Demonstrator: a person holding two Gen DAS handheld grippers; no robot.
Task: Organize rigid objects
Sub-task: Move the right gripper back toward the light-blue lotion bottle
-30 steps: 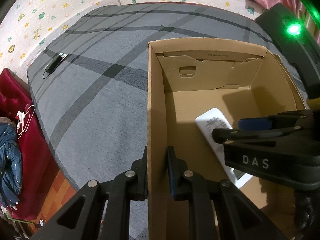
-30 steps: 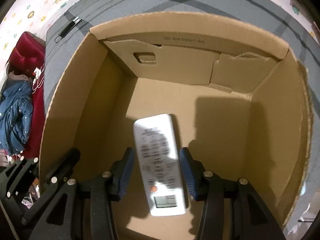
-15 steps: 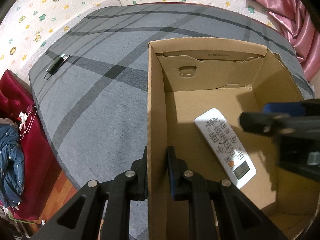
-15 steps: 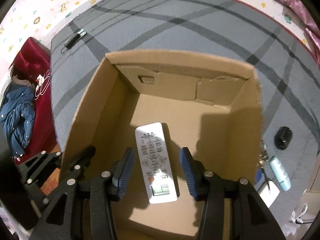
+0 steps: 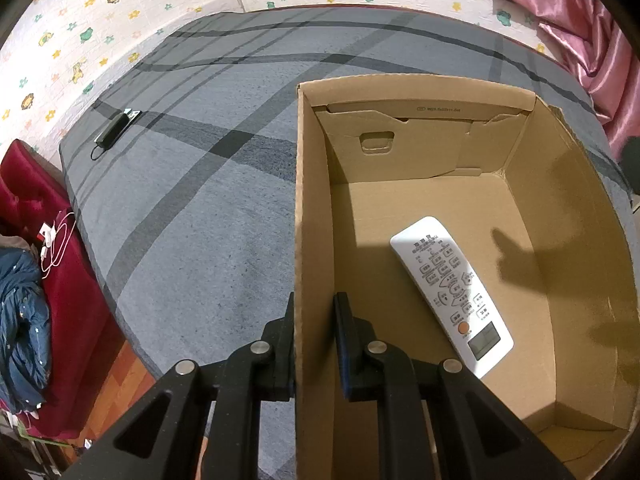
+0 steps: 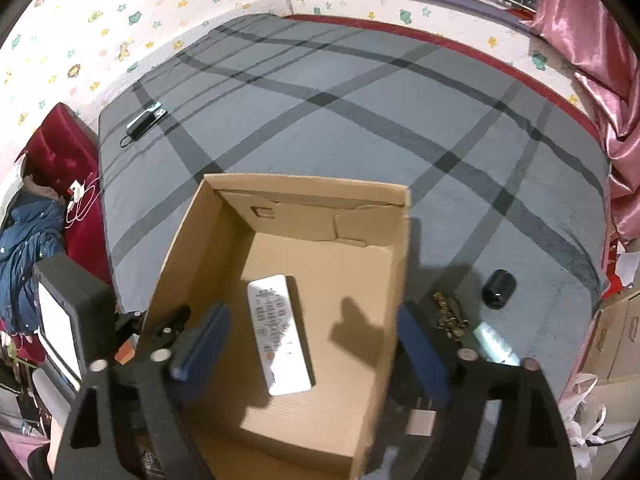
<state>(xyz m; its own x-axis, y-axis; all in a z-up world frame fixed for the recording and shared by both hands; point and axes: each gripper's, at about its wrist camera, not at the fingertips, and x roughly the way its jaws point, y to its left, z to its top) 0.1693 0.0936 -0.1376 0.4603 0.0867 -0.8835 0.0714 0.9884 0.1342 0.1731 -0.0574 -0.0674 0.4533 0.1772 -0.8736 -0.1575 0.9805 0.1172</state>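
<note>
One remote [image 5: 450,294] boxed; left hand-held gripper [image 5: 314,340] clamped on box wall [image 5: 312,240], right hand-held gripper [image 6: 316,350] opening, empty; next, fetch black object [image 6: 499,284] beside box

The left wrist camera sits low and close behind the left claw [image 5: 314,344] and looks steeply down along its fingers. The left wall of the cardboard box [image 5: 310,208] runs up the middle of this view, so it sees the grey bed cover [image 5: 192,208] on one side and the box floor on the other.

The right wrist camera looks down from higher, above the near edge of the cardboard box [image 6: 400,264], through the right claw [image 6: 316,344]. It sees the whole box and more bed around it.

Both views share the box inside, the white remote [image 5: 452,292] [image 6: 278,340] and the far patterned wall [image 5: 120,20] [image 6: 100,20].
</note>
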